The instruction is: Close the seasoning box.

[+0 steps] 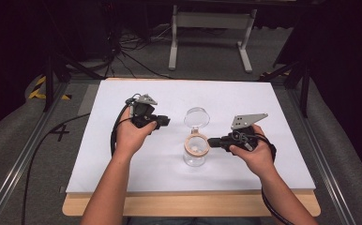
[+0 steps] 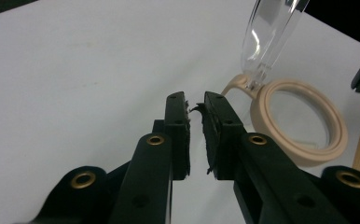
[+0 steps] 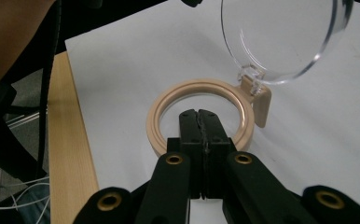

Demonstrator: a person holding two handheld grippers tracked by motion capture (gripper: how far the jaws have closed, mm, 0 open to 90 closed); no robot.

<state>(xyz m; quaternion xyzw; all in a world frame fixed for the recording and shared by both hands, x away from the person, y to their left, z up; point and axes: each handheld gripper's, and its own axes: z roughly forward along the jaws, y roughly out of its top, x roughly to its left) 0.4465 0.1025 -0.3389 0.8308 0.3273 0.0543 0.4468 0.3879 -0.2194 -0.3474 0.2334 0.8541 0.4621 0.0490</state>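
From above, a clear jar with a beige rim sits mid-table, lid flipped open. Left gripper view: jaws slightly apart, just beside the jar. Right gripper view: jaws pressed together, empty, over the rim.

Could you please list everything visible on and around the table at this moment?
Clear glass jar with beige ring collar: one, centre of the white surface.
Clear round hinged lid: one, standing open above the collar's far side.
White table surface: one, on a light wooden board.
White metal frame: one, on the grey floor beyond the table.
Black cables: several, far floor.
Left gripper: black, jaws slightly apart, left of the jar.
Right gripper: black, jaws closed, tips at the collar.
Hands: two, each holding a gripper.
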